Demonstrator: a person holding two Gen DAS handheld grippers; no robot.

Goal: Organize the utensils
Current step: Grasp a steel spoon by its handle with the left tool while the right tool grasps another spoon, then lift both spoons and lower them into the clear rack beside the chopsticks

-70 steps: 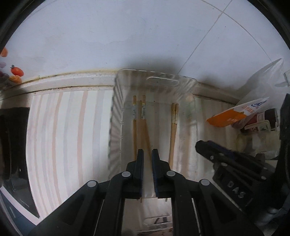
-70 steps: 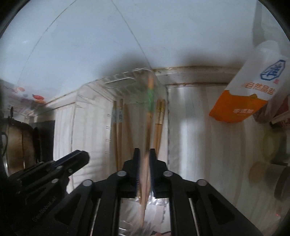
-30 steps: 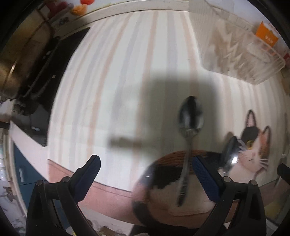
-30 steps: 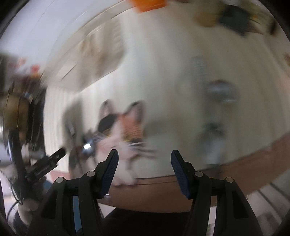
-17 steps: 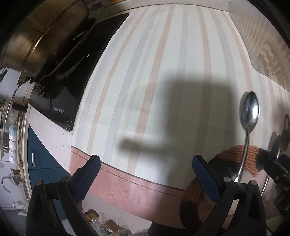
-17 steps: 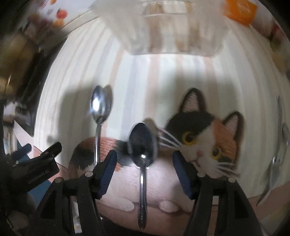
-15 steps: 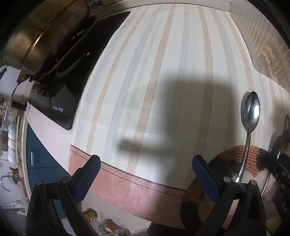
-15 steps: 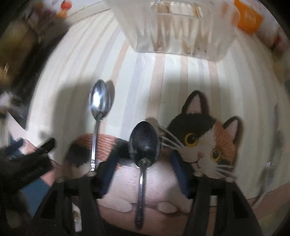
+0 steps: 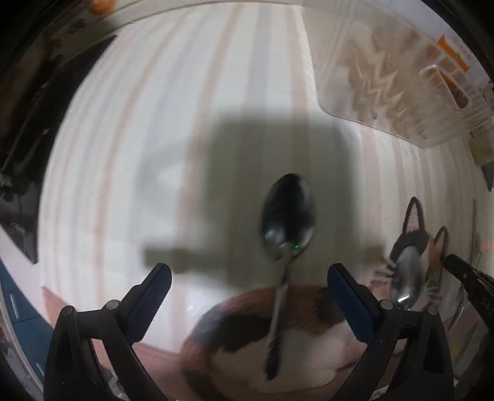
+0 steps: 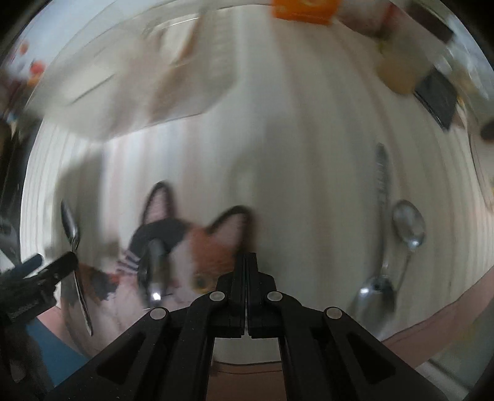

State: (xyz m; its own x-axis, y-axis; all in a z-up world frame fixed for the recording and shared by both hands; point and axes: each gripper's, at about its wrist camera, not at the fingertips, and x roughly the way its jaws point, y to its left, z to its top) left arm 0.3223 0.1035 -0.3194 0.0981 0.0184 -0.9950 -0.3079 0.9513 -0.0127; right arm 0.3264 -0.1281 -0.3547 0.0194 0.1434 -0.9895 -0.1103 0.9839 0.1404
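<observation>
In the left wrist view, a steel spoon (image 9: 285, 234) lies on the striped mat, bowl away from me, handle over the cat print. My left gripper (image 9: 247, 277) is wide open above it, the spoon between its fingers. A second spoon (image 9: 409, 282) lies to the right on the cat's face. The clear plastic bin (image 9: 386, 77) with chopsticks stands at the upper right. In the right wrist view, my right gripper (image 10: 246, 259) is shut and empty above the cat's face. Two spoons (image 10: 407, 228) and a knife (image 10: 381, 175) lie to its right; two spoons (image 10: 152, 265) lie to its left.
A stove top and pan (image 9: 27, 101) sit at the far left of the left wrist view. An orange packet (image 10: 304, 10), a jar (image 10: 401, 71) and a dark box (image 10: 437, 95) stand at the back right. The mat's front edge (image 10: 416, 333) is close below.
The right gripper has closed empty and swung right, away from the spoon it was over. The left gripper has swung right, so the spoon now lies between its open fingers.
</observation>
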